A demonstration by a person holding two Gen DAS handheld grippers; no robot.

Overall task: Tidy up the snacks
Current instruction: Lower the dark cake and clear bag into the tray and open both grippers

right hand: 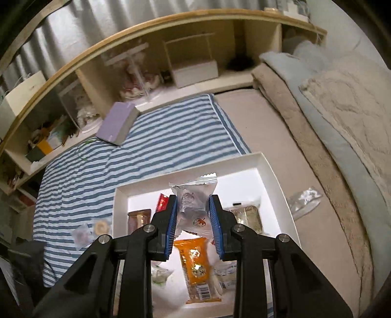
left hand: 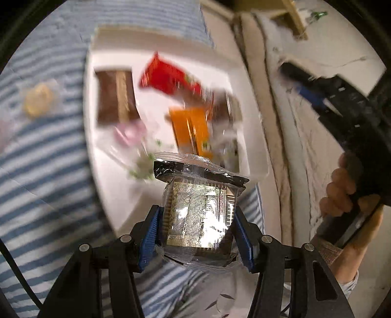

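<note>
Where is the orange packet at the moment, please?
In the right wrist view the orange packet lies in the white box, low and central, just below the strawberry-print packet held by the right gripper.

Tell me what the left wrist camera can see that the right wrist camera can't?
Only the left wrist view shows the left gripper squeezing a gold-foil snack, plus a hand holding the other tool.

Only the right wrist view shows the right gripper pinching a clear strawberry-print packet, the wooden shelf and a purple box.

Both show the white tray, orange packet and striped cloth.
</note>
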